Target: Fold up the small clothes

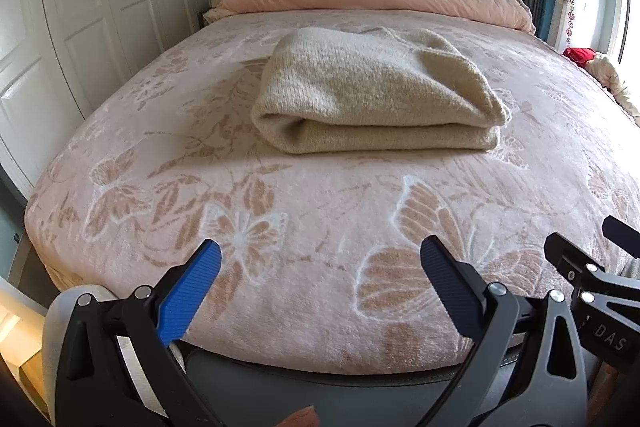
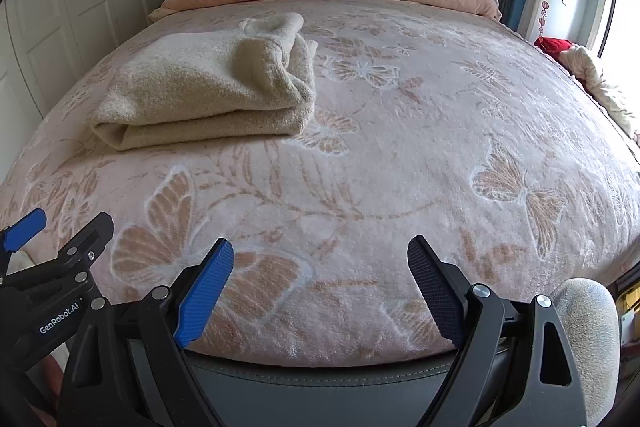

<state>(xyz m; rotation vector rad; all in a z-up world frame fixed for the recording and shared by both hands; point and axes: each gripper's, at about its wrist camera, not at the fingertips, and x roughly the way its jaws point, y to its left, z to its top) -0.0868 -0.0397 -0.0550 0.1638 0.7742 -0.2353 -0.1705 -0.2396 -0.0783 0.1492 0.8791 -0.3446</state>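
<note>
Both the left gripper (image 1: 320, 267) and right gripper (image 2: 320, 267) hover low in frame, jaws spread empty, because the cream sweater (image 1: 376, 91) sits folded mid-bed.

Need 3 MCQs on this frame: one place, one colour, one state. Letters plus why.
1. Where does the sweater lie?
A. on the floor
B. on the bed
C. in the wardrobe

2. What colour is the sweater?
A. cream
B. red
C. blue

3. How do both grippers stand?
A. shut on the sweater
B. shut, holding nothing
C. open, holding nothing

Answers:
1 B: it rests on the butterfly bedspread, mid-bed.
2 A: the knit is cream in both views.
3 C: the left gripper and right gripper show jaws apart near the bed's foot, away from the folded sweater.
</note>
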